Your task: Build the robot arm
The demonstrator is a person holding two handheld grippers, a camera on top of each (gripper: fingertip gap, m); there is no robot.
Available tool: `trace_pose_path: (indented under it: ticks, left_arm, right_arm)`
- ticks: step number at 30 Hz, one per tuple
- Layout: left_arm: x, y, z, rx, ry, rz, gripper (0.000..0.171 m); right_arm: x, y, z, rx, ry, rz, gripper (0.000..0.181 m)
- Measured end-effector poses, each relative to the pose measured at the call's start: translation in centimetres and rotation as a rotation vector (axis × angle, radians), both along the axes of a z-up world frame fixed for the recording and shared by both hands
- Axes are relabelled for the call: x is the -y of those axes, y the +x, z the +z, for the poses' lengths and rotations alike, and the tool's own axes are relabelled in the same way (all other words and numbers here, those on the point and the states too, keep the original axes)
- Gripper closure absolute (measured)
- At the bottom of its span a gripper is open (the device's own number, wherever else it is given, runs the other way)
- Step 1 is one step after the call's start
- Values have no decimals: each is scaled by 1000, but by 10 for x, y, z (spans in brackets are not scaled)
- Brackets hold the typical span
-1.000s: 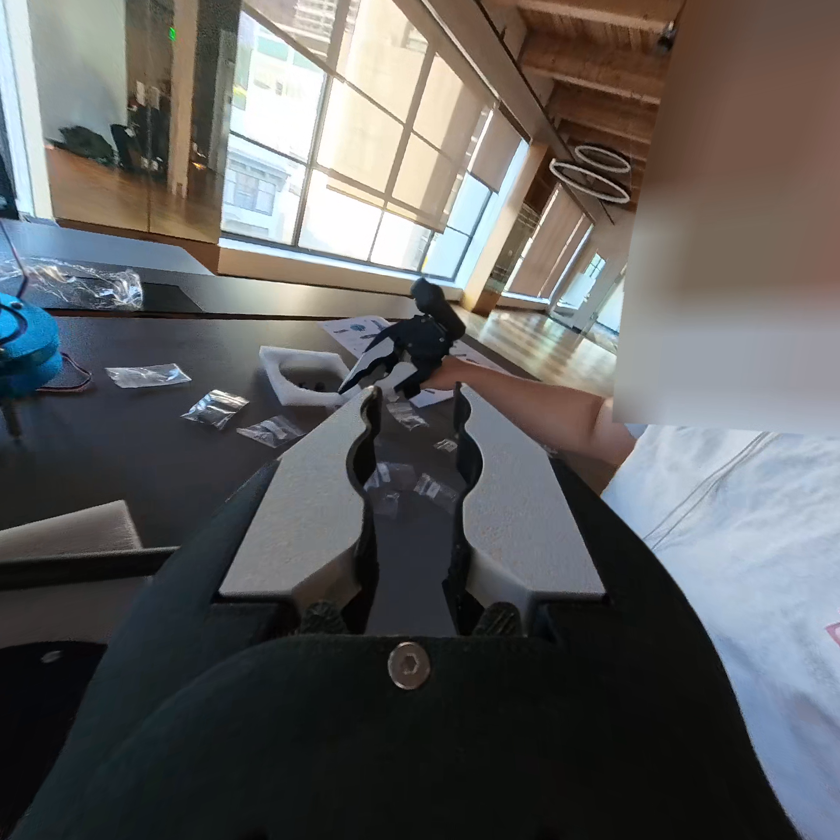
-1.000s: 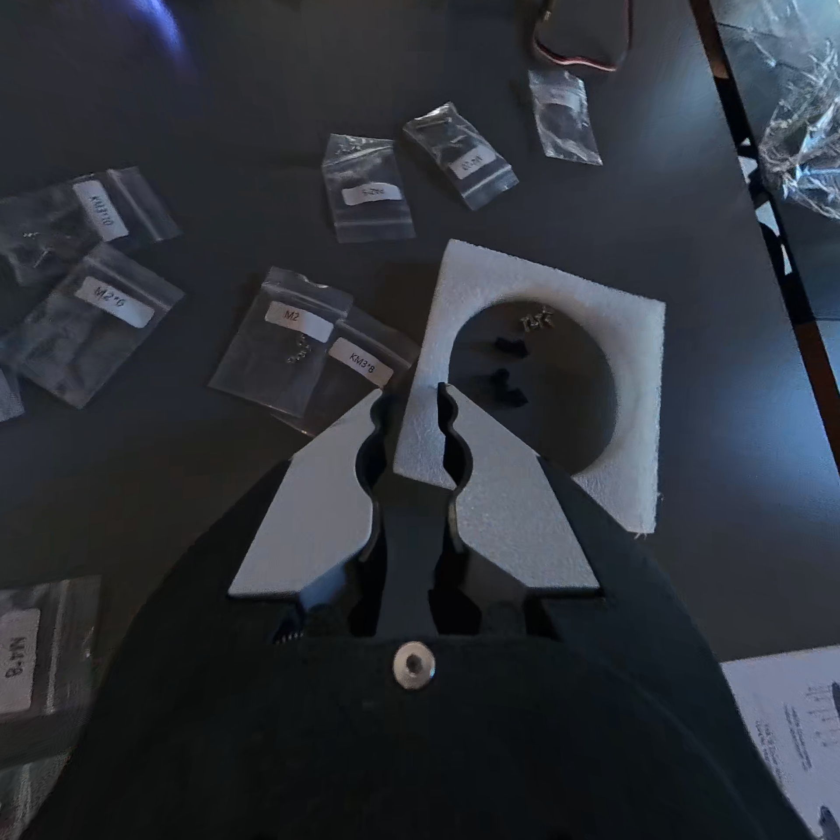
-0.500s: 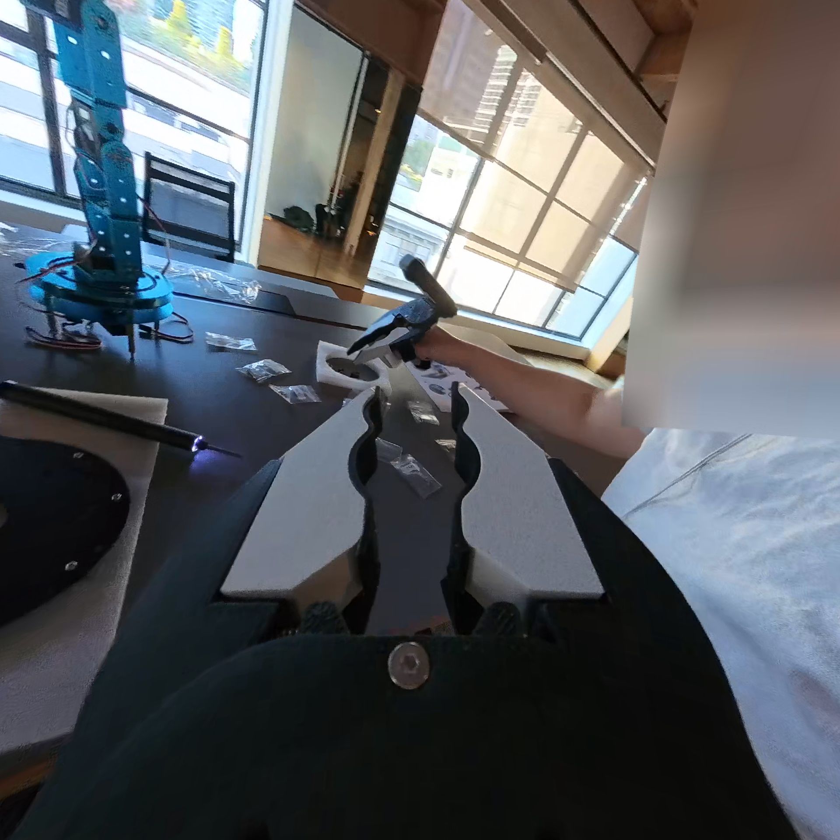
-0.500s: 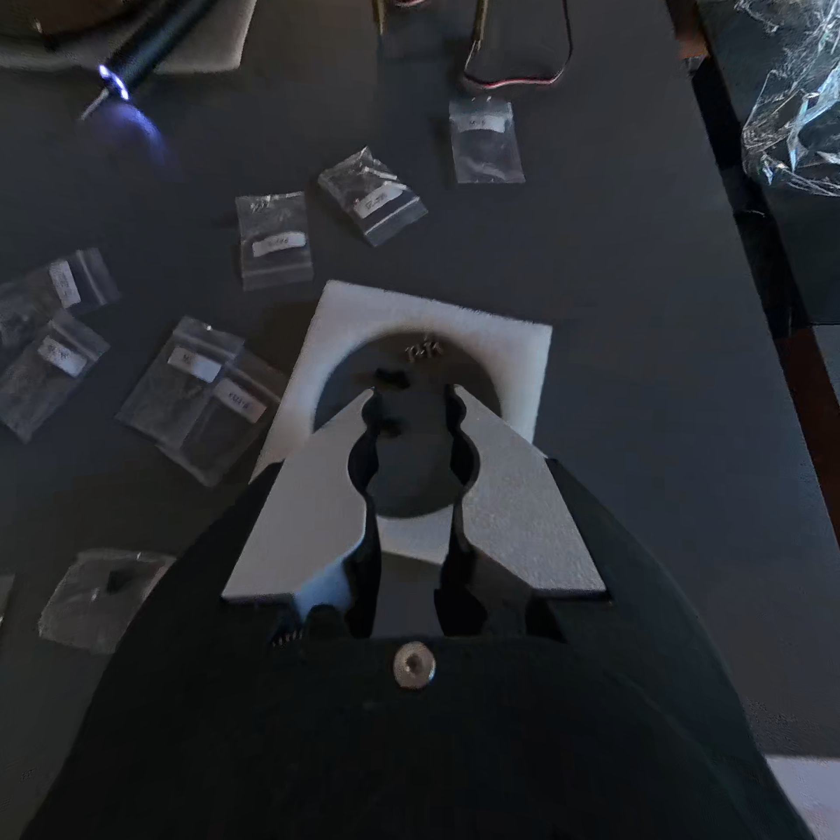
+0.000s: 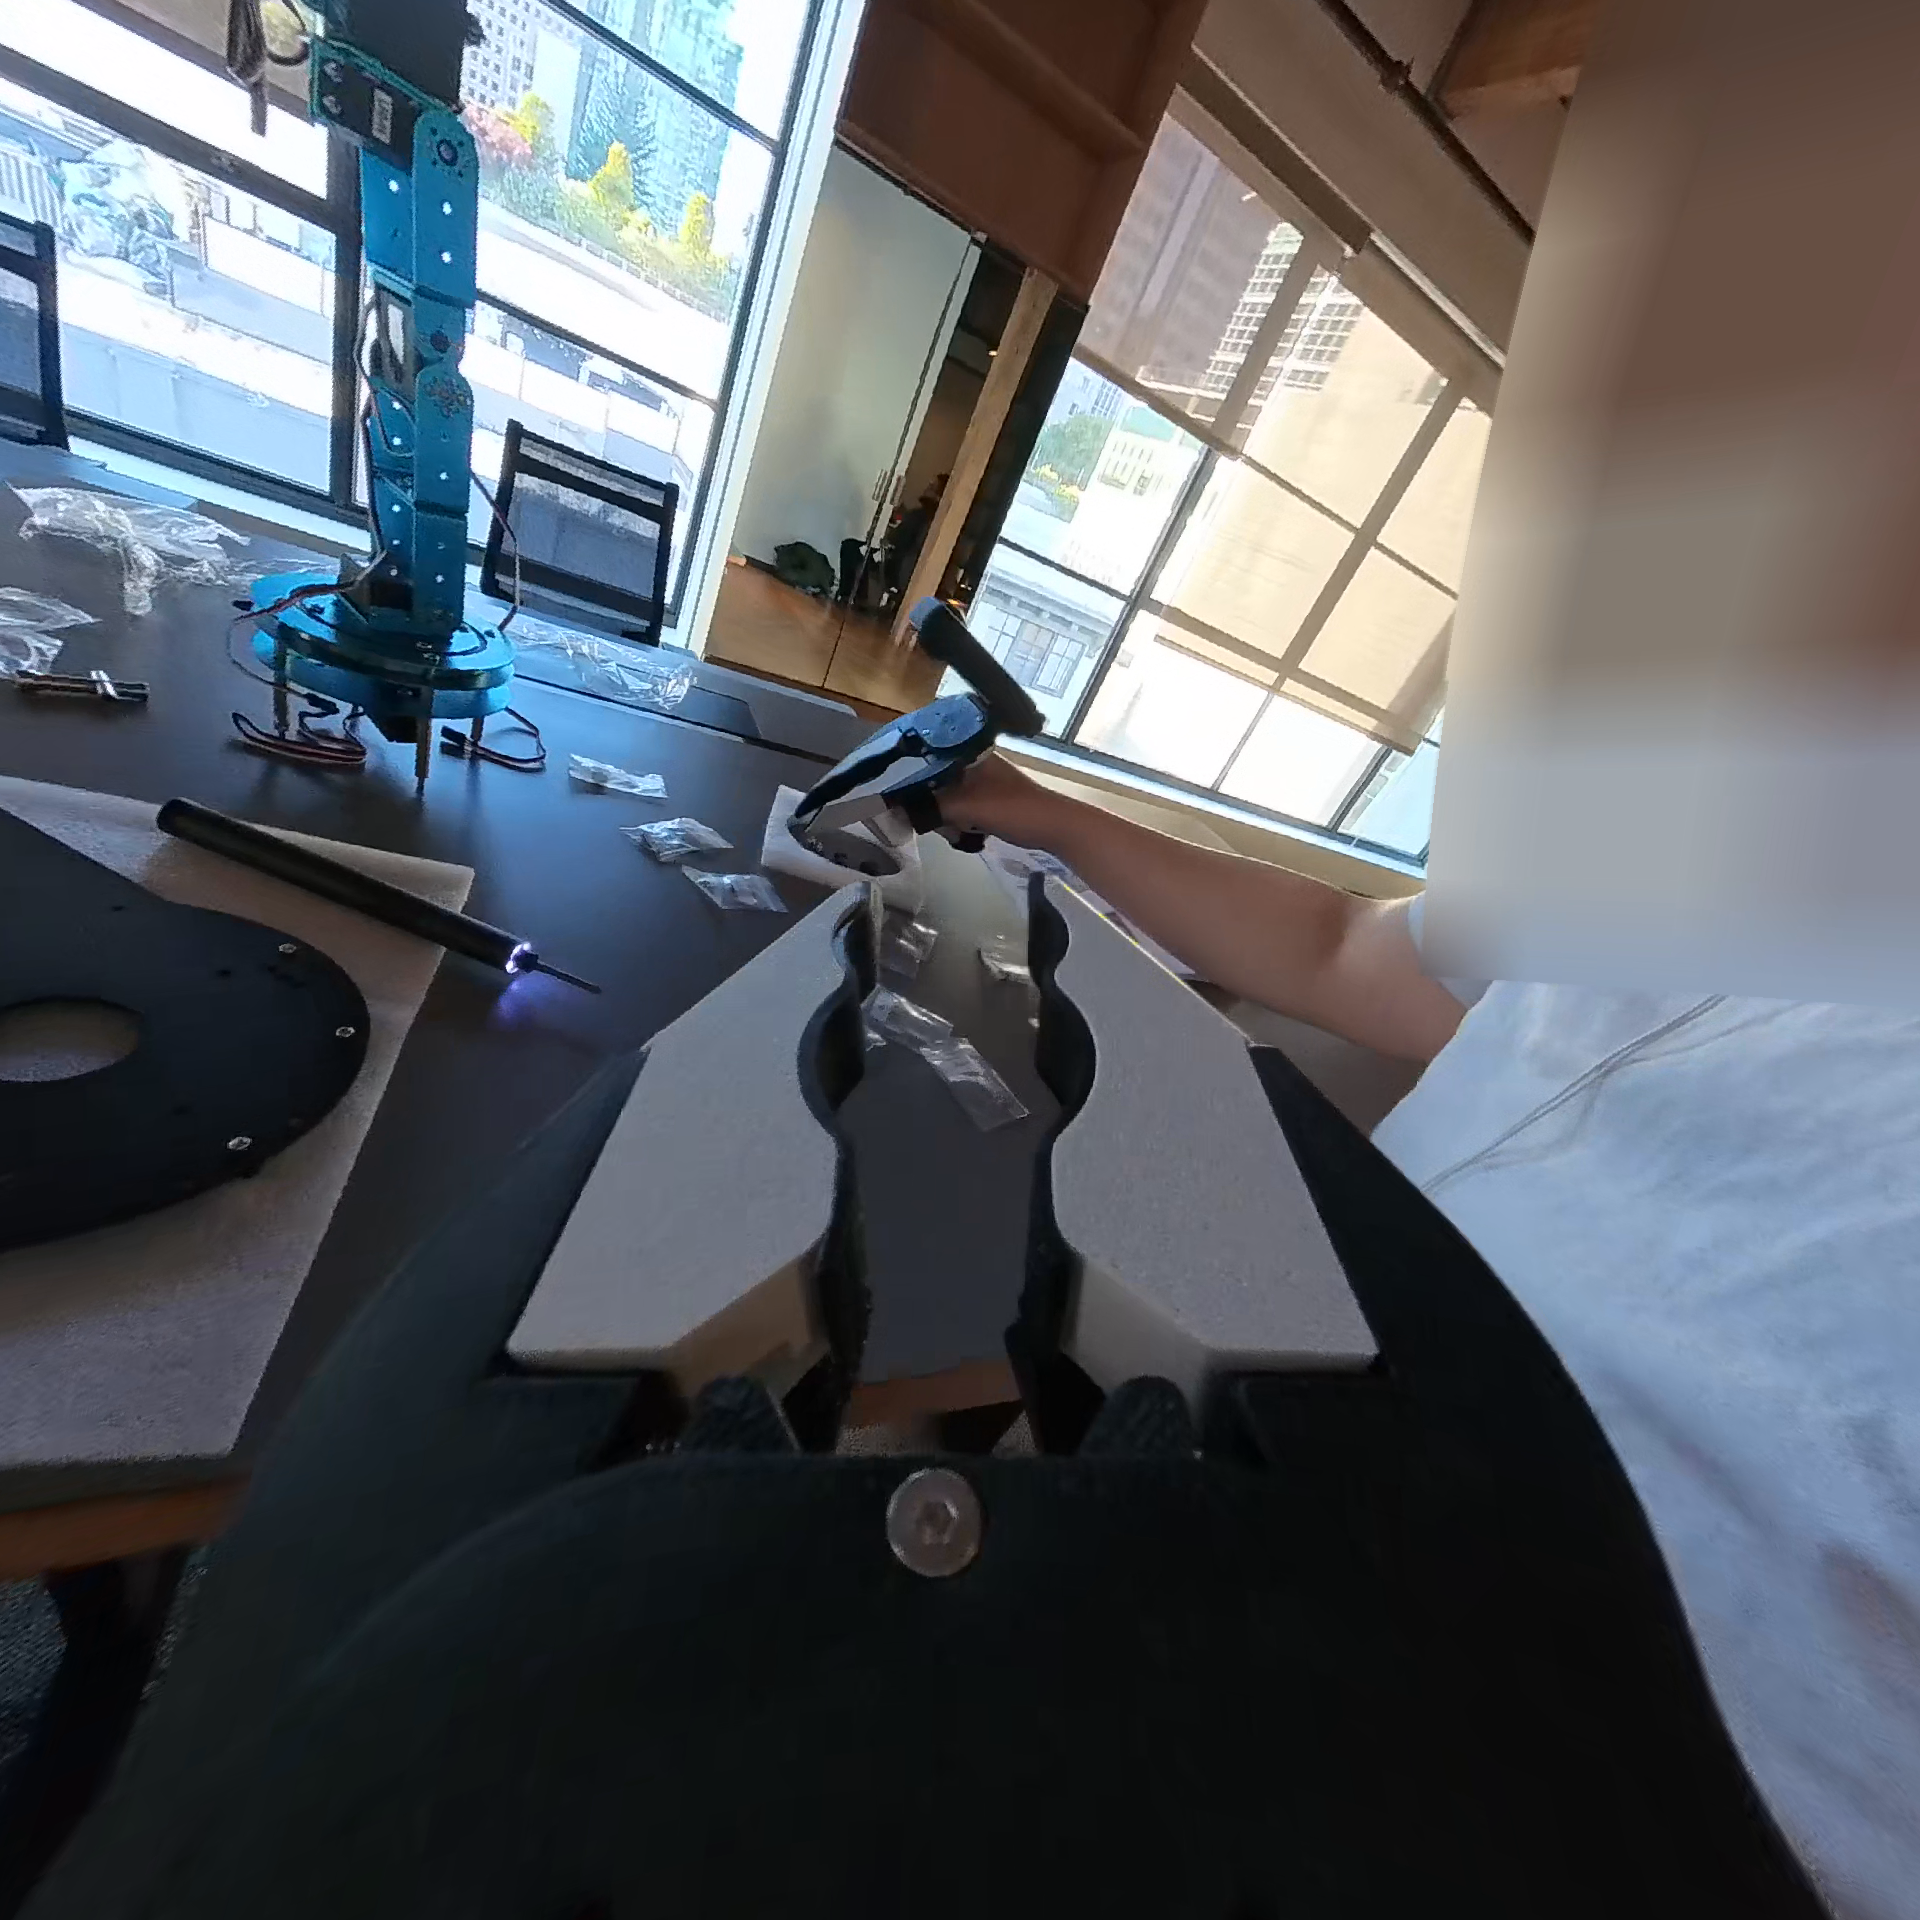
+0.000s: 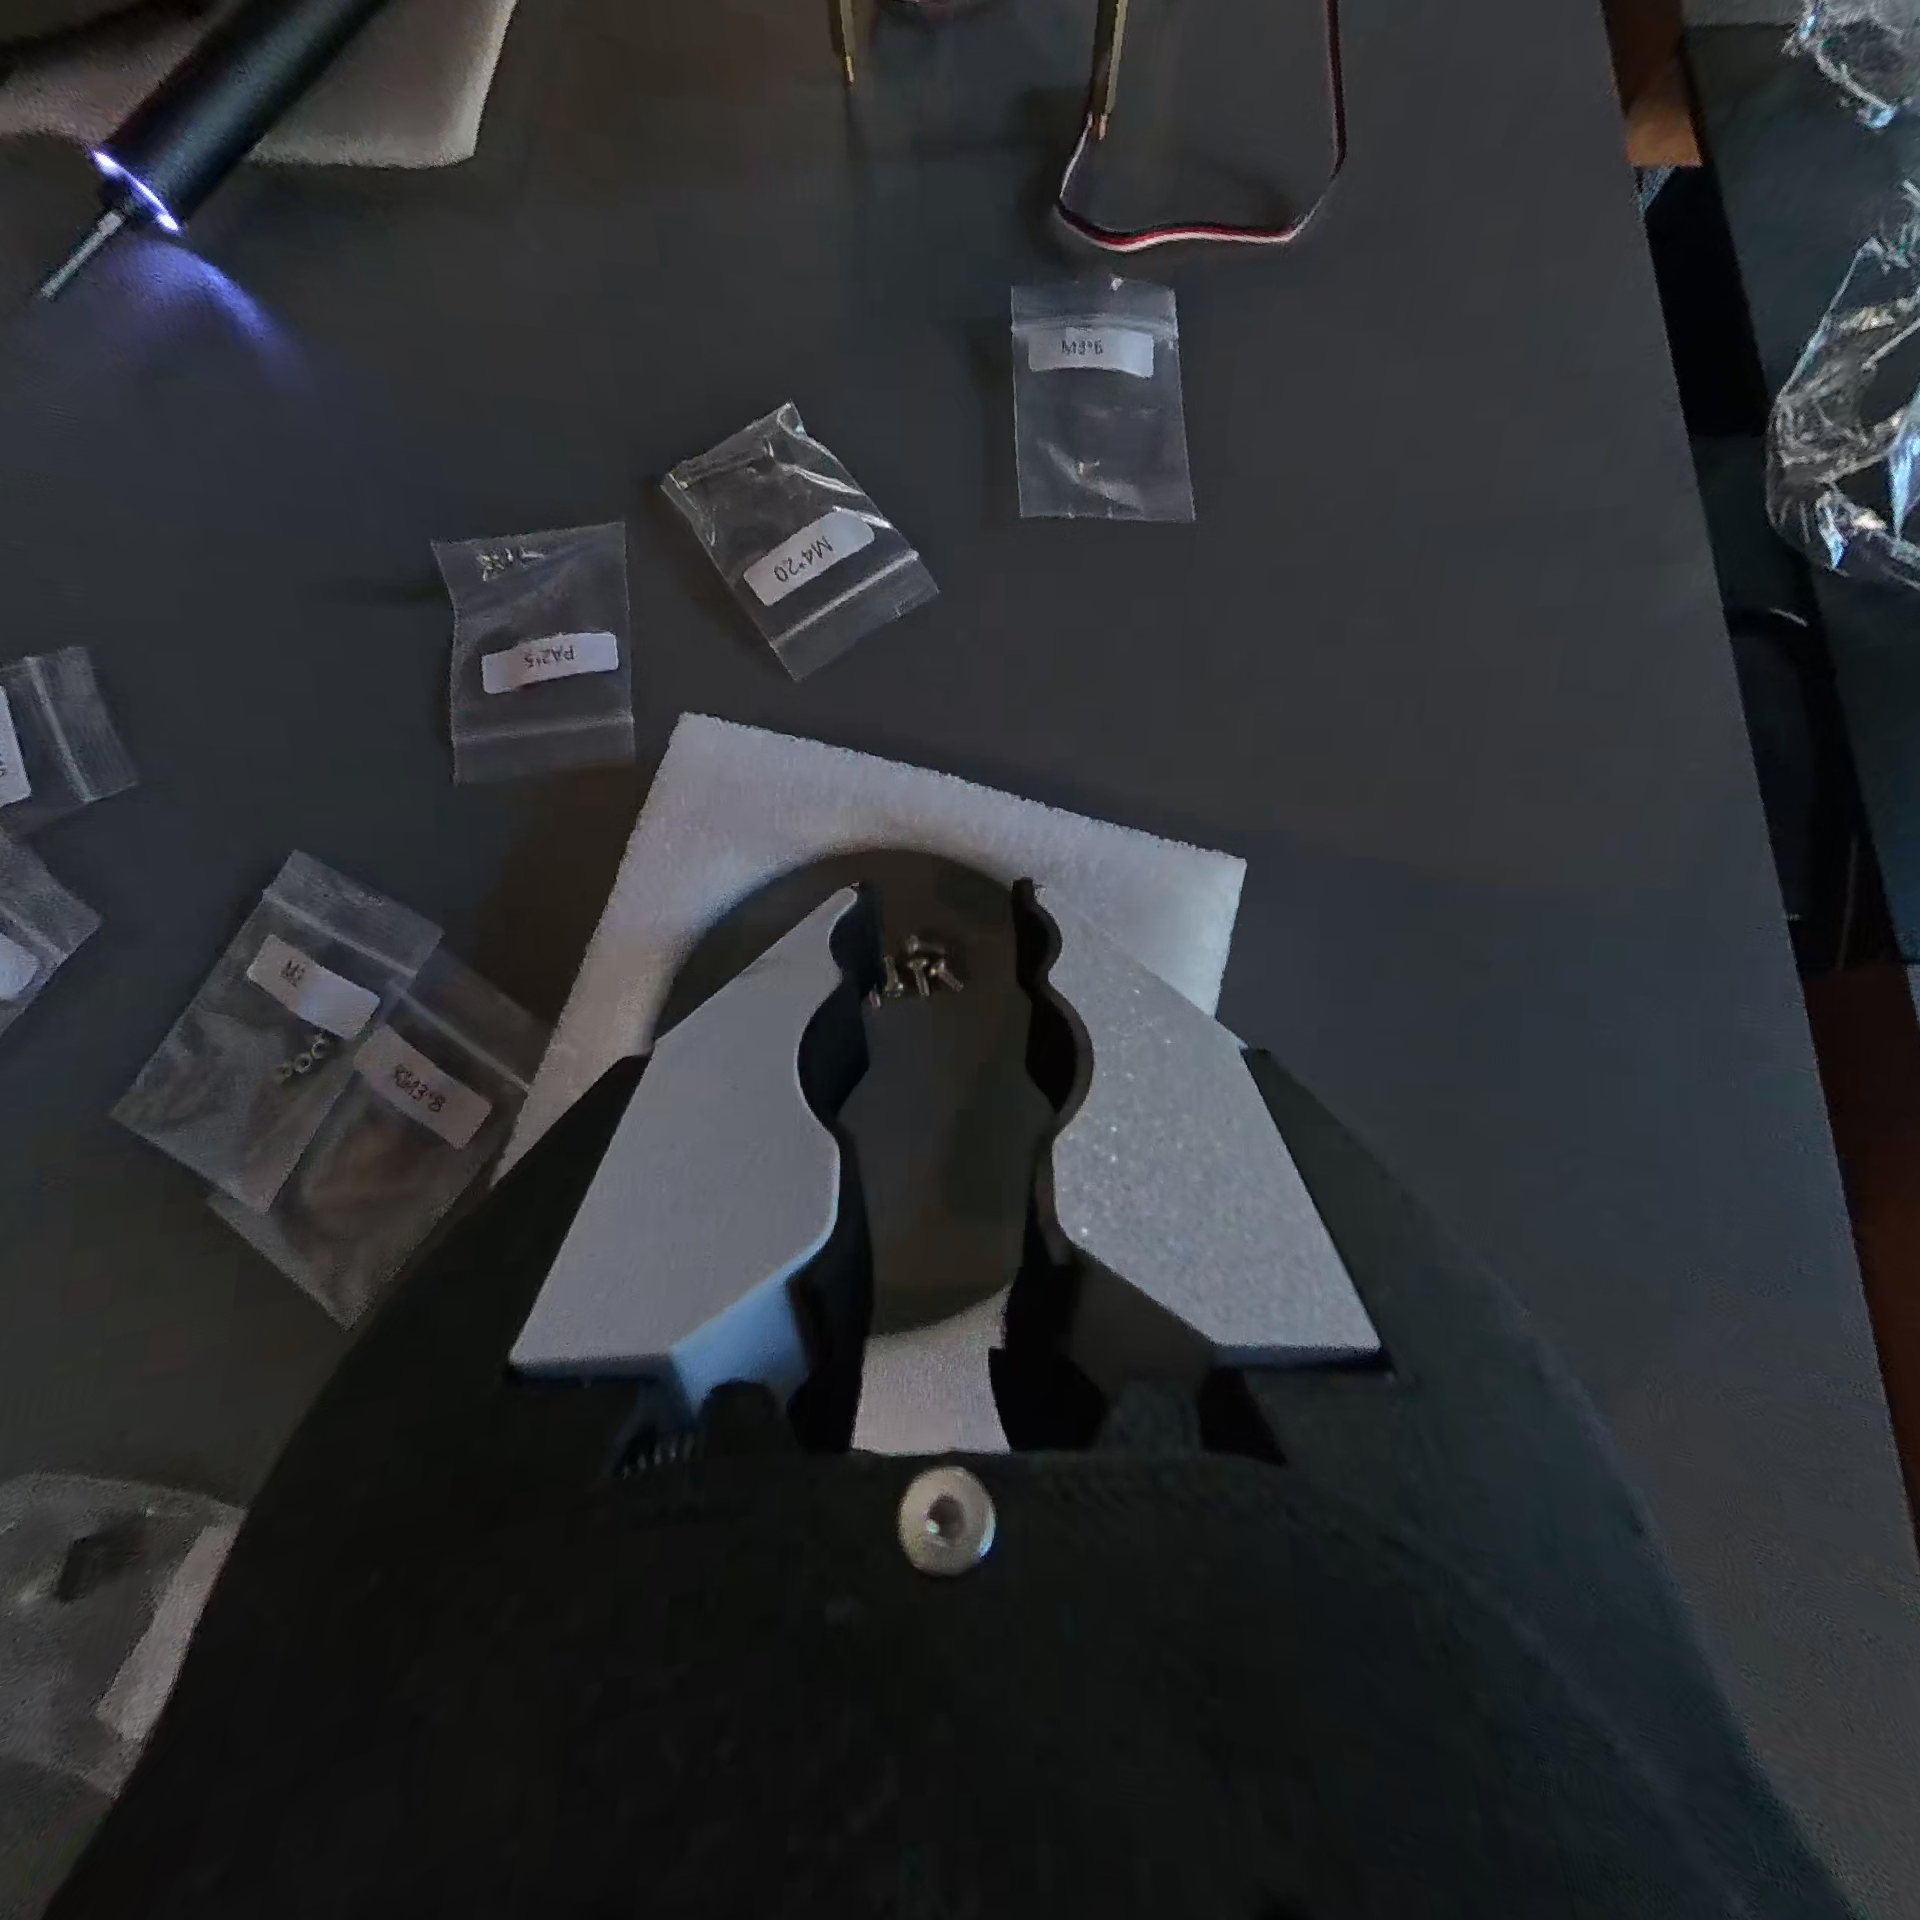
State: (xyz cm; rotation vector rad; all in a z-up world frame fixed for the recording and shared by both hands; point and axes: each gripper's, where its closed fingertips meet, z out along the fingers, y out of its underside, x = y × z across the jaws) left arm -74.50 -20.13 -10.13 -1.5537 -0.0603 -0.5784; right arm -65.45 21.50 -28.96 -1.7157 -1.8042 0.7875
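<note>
My right gripper (image 6: 938,894) is open and hangs low over a white foam piece (image 6: 935,821) with a round cutout. A small heap of silver screws (image 6: 916,968) lies on the dark table inside the cutout, between the fingertips and nearer the left one. Nothing is held. My left gripper (image 5: 948,904) is open and empty, raised above the table's near edge and pointing across the table. The left wrist view shows the right gripper (image 5: 821,821) farther off, held by a hand over the foam piece (image 5: 779,836).
Several small labelled plastic bags (image 6: 800,540) lie around the foam. A lit black electric screwdriver (image 5: 353,894) rests by a black round plate (image 5: 156,1049) on a white foam sheet (image 5: 156,1351). A blue robot arm (image 5: 416,416) stands behind. Crumpled plastic (image 6: 1849,416) lies right. The tips of one gripper are about 45 cm away from the tips of the other. Left tips and right tips are each some 30 cm from the lit black electric screwdriver (image 5: 353,894).
The right gripper has moved forward over the foam cutout and opened a little, so the screws now lie between its fingertips. The left gripper has swung left, bringing the blue arm and plate into view.
</note>
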Motion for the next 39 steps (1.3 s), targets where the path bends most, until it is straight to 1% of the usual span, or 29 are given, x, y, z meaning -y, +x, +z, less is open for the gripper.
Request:
trace_pose_path:
  ticks: [3, 6, 9, 12, 14, 18, 21, 22, 27, 29, 31, 34, 36, 39]
  left_arm:
    - [-3, 4, 4, 2, 7, -19, 145]
    - [-4, 5, 2, -20, -5, -17, 145]
    - [-5, 5, 0, -19, -21, -24, 146]
    - [-9, 5, 0, -13, -29, -34, 146]
    - [-11, 6, 1, -18, -31, -42, 146]
    - [-18, 10, 1, -27, -42, -67, 146]
    - [-20, 14, 0, -31, -50, -81, 146]
    - [-20, 15, 0, -34, -54, -83, 146]
    - [-16, 16, -4, -47, -67, -75, 146]
    - [-13, 15, -7, -42, -67, -69, 147]
    - [-11, 13, -9, -21, -65, -69, 148]
    - [-4, 4, -15, 1, -78, -34, 150]
    - [1, -8, -23, 30, -101, 4, 152]
    - [6, -24, -31, 98, -107, 27, 154]
  right_arm:
    - [1, 1, 13, -34, 10, 24, 156]
    - [-1, 17, 23, -40, 21, 60, 159]
    - [3, 39, 15, 21, 2, 135, 167]
    - [14, 55, 4, 84, -50, 196, 168]
    - [18, 60, -3, 126, -35, 222, 168]
    - [23, 62, -12, 169, -6, 259, 169]
    - [25, 58, -13, 171, 6, 278, 172]
    - [27, 57, -12, 173, 7, 286, 176]
    - [25, 59, -11, 184, 55, 280, 177]
    - [26, 57, -3, 140, 79, 267, 176]
    - [25, 55, 9, 88, 130, 224, 177]
    - [30, 48, 35, -21, 224, 150, 177]
    - [51, 38, 60, -144, 253, 124, 177]
    - [99, 18, 94, -321, 267, 125, 177]
